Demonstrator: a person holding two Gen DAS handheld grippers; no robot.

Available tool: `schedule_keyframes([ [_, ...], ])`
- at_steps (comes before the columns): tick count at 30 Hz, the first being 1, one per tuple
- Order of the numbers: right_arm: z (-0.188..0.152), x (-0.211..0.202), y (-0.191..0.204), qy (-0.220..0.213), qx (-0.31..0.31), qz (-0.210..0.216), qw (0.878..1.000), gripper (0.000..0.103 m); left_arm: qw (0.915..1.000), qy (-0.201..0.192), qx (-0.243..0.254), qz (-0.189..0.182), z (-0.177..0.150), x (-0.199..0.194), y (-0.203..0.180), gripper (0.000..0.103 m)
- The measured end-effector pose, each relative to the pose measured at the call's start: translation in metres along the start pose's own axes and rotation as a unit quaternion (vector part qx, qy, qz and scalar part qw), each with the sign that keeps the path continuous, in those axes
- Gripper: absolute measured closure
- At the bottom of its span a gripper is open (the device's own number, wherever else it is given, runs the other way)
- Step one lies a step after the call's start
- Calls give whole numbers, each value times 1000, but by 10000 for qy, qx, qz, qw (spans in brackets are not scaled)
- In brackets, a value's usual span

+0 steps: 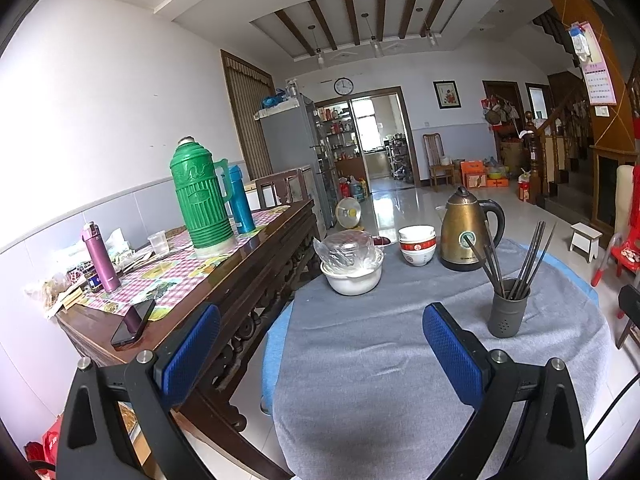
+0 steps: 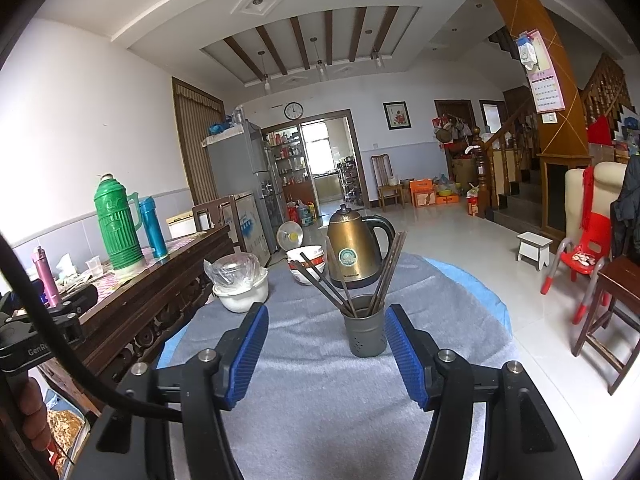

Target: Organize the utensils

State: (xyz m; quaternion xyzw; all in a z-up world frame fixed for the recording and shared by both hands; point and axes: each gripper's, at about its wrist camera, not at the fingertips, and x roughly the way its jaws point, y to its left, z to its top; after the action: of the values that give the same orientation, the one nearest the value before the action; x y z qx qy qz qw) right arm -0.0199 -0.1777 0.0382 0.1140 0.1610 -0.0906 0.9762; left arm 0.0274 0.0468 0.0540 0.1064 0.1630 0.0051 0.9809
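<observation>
Both grippers hover with jaws apart and empty over the grey cloth [image 2: 320, 392]: the right gripper [image 2: 326, 354] faces a grey cup [image 2: 365, 334] of chopsticks [image 2: 386, 270] just ahead between its fingers, while the left gripper [image 1: 320, 354] has it ahead to the right.

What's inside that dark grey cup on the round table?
Dark chopsticks stand in the grey cup, fanning out above its rim in two leaning bunches. Their lower ends and the cup's bottom are hidden by its wall, so anything else lying inside cannot be seen.
</observation>
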Motion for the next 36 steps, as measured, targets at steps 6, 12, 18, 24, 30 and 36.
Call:
schedule_keyframes([
  [6, 0, 0, 1, -6, 5, -5, 10000, 38, 10000, -6, -3, 7, -1, -1, 1, 2],
  [12, -1, 0, 0, 2, 10, 1, 10000, 38, 10000, -7, 0, 8, -1, -1, 1, 2],
  [18, 0, -2, 3, 3, 11, -13, 10000, 38, 10000, -5, -5, 9, -1, -2, 2, 2],
  [24, 0, -2, 3, 24, 13, -36, 10000, 38, 10000, -7, 3, 8, -1, -2, 1, 2],
  [30, -2, -2, 1, 51, 52, -61, 10000, 38, 10000, -5, -3, 5, -2, -3, 2, 2],
  [36, -3, -2, 0, 54, 52, -61, 10000, 38, 10000, -3, 3, 2, -2, -3, 2, 2],
])
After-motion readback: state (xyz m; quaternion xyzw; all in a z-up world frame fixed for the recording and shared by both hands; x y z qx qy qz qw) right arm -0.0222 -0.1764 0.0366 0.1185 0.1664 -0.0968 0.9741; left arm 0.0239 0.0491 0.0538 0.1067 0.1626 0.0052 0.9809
